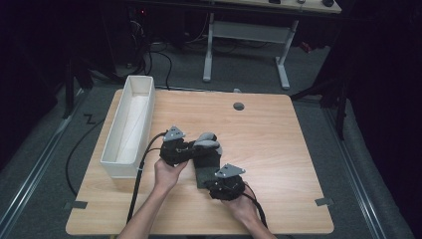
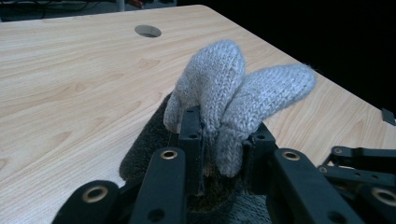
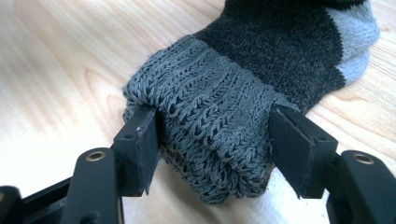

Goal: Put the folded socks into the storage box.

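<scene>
Dark floor and cables surround your wooden table (image 1: 278, 129), which has a round grommet hole (image 1: 239, 106) near its far edge and a white oblong bin (image 1: 130, 124) standing along its left edge. Your sock (image 1: 206, 160) lies near the middle of the table, a little toward the near edge, with its dark body flat on the wood. Your left gripper (image 1: 196, 149) is clamped on the sock's light grey toe end (image 2: 233, 93), and in the left gripper view the knit bunches up into two rounded lobes above the closed jaws. Your right gripper (image 1: 219, 180) sits at the ribbed grey cuff (image 3: 210, 135), the end nearest you. In the right gripper view its jaws stand wide, one on each side of the cuff; the left pad is right against the rib and the right pad just beside it, neither squeezing it. Both of your hands come in from the near edge, close together, the right gripper just nearer you than the left
</scene>
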Motion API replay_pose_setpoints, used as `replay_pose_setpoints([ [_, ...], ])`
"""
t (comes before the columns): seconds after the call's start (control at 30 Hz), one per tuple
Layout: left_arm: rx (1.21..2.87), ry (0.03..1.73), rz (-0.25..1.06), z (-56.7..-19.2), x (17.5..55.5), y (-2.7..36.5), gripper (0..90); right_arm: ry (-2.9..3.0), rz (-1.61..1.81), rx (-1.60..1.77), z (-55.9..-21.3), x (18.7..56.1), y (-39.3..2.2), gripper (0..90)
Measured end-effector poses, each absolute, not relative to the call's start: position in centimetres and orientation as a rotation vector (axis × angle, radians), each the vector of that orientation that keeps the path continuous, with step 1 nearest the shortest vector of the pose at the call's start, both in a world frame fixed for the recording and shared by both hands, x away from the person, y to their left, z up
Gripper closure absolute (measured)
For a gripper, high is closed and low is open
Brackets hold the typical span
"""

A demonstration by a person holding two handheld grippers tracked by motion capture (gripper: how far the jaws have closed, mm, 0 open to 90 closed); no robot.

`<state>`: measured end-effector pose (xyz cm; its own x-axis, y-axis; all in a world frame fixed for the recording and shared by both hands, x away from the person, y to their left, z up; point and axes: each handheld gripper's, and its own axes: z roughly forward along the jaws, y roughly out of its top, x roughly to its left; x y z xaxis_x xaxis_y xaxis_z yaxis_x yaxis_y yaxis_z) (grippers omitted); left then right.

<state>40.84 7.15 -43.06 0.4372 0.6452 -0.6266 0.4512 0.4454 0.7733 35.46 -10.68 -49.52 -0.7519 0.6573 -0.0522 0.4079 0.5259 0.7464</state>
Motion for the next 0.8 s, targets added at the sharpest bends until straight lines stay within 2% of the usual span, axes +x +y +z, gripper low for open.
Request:
replay_pose_setpoints([
  [0.4,1.185,1.167,0.173,-42.7,39.9,7.3,73.9,2.405,1.085,0.963,-50.1,37.5,-9.9,37.1],
  [0.8,1.240,1.195,0.205,-44.5,40.0,6.6,72.9,2.399,1.069,0.980,-50.1,38.7,-8.7,37.0],
])
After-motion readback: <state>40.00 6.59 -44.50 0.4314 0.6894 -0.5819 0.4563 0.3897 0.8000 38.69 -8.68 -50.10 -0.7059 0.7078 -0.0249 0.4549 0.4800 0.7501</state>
